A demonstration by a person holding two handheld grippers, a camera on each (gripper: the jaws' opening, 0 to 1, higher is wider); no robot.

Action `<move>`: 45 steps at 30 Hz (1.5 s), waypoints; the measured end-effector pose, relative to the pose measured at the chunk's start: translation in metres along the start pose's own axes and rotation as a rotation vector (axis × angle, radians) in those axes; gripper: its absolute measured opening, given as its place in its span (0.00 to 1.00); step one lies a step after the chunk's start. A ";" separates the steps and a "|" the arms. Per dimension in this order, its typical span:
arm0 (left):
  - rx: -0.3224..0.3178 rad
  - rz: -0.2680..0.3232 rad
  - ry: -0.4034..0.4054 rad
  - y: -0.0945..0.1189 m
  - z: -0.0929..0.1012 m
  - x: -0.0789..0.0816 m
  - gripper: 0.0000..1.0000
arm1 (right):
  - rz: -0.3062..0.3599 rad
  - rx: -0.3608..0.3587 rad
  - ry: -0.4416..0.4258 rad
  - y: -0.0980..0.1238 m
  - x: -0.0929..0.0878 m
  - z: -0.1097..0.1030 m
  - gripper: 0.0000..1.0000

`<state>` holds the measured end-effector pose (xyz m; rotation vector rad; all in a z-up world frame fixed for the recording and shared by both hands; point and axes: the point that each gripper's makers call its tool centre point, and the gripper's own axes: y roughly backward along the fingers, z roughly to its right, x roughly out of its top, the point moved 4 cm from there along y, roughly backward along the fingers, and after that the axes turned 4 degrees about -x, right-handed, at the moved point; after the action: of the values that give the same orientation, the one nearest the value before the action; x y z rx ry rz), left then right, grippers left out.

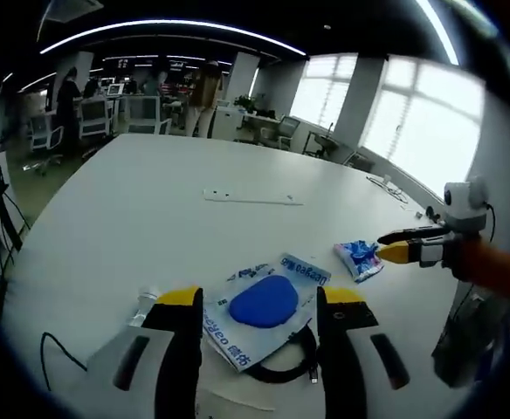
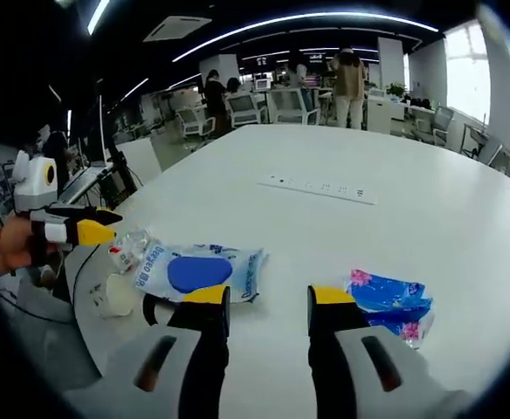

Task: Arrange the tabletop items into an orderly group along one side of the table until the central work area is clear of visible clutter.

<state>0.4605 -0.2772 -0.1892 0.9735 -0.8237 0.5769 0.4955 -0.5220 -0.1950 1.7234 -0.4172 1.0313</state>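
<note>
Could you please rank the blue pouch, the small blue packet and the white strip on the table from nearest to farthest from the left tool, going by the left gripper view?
1. Blue pouch, lying right between the left tool tips.
2. Small blue packet, farther out to the right, by the right tool.
3. White strip, farthest, flat on the table mid-way across.

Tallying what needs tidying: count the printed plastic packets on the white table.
2. The large clear plastic packet with the blue oval lies beside the table's edge; the small blue-and-pink printed packet lies apart, by the right gripper. Others may be hidden.
</note>
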 end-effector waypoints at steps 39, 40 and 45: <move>0.111 -0.161 0.167 -0.025 -0.033 -0.047 0.42 | -0.103 0.063 0.002 -0.062 -0.020 -0.014 0.28; 0.113 -0.167 0.172 -0.026 -0.034 -0.048 0.41 | -0.105 0.063 0.001 -0.063 -0.021 -0.013 0.28; 0.122 -0.185 0.189 -0.031 -0.036 -0.052 0.40 | -0.117 0.068 -0.006 -0.071 -0.024 -0.012 0.27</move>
<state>0.4657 -0.2625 -0.2582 1.0758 -0.5289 0.5538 0.5256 -0.4877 -0.2553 1.7897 -0.2842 0.9658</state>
